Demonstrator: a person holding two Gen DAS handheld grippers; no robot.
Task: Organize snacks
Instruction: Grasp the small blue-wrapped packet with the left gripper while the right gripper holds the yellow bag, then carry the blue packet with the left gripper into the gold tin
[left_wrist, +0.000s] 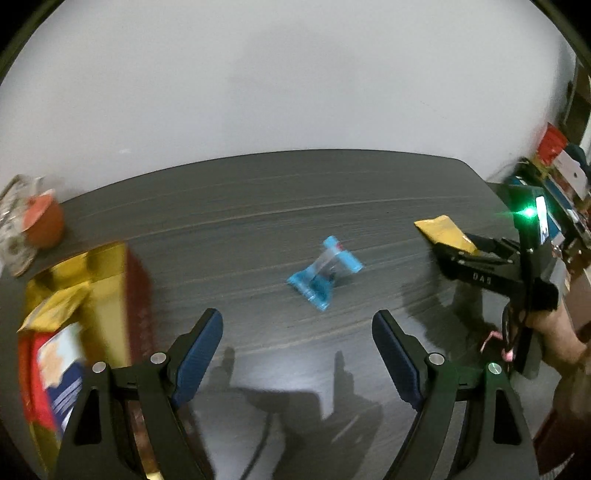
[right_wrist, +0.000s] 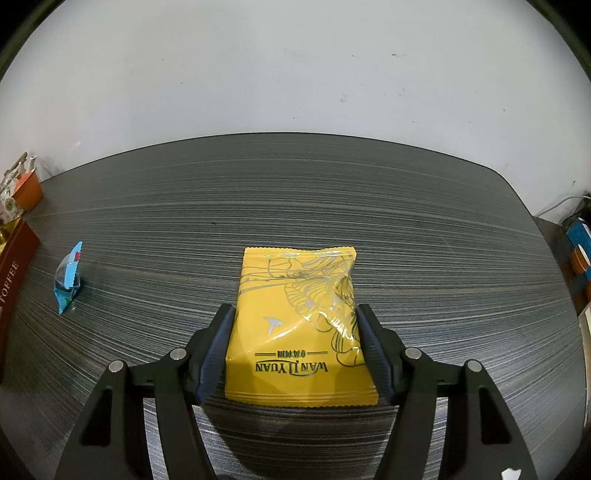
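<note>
A yellow snack packet (right_wrist: 295, 325) sits between the blue pads of my right gripper (right_wrist: 295, 308), and both pads press on its side edges. In the left wrist view the same yellow packet (left_wrist: 443, 230) sticks out of the right gripper (left_wrist: 439, 251) at the table's right, with a hand behind it. A small blue snack packet (left_wrist: 325, 277) lies on the dark table, just beyond my left gripper (left_wrist: 297, 315). That gripper stands open and holds nothing. The blue packet (right_wrist: 68, 277) also shows at far left in the right wrist view.
A gold and red box (left_wrist: 110, 266) with several snack packs inside stands at the left; its red side reads TOFFEE (right_wrist: 14, 266). An orange cup (left_wrist: 44, 225) and a clear container stand behind it. Clutter lies past the table's right edge (left_wrist: 480, 177). A white wall backs the table.
</note>
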